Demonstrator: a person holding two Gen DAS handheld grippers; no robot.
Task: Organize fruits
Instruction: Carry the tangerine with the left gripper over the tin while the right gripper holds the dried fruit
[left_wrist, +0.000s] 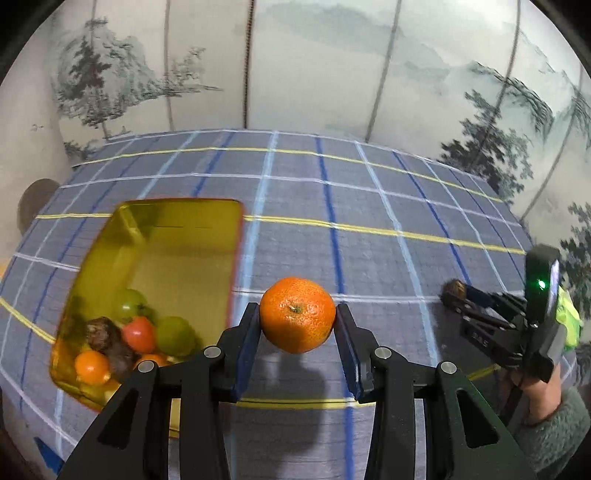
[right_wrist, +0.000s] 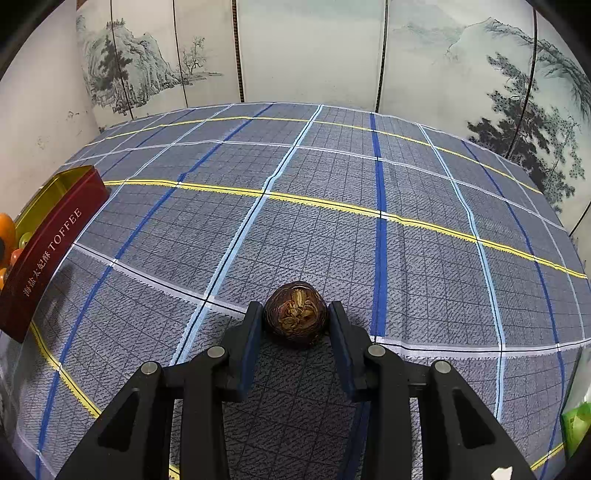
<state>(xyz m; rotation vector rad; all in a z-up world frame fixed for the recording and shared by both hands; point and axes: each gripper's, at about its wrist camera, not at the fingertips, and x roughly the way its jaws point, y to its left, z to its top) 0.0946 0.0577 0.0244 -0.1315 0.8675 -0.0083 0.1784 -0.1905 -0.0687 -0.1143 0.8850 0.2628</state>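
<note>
Now, over the plaid tablecloth (left_wrist: 369, 206), the gold tin (left_wrist: 173, 258) is waiting with fruit piled at its near end. The left gripper (left_wrist: 297, 319) is pinching an orange (left_wrist: 297, 314) clear of the cloth; it should travel over the rim before releasing. The right gripper (right_wrist: 295, 314) is clasping a brown nut-like fruit (right_wrist: 295, 313) low at the cloth.

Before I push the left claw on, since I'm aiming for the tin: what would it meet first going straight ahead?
Probably just the checked tablecloth. The left claw, holding the orange, points past the tin, which sits off to its left. Depth is hard to judge in this view.
</note>
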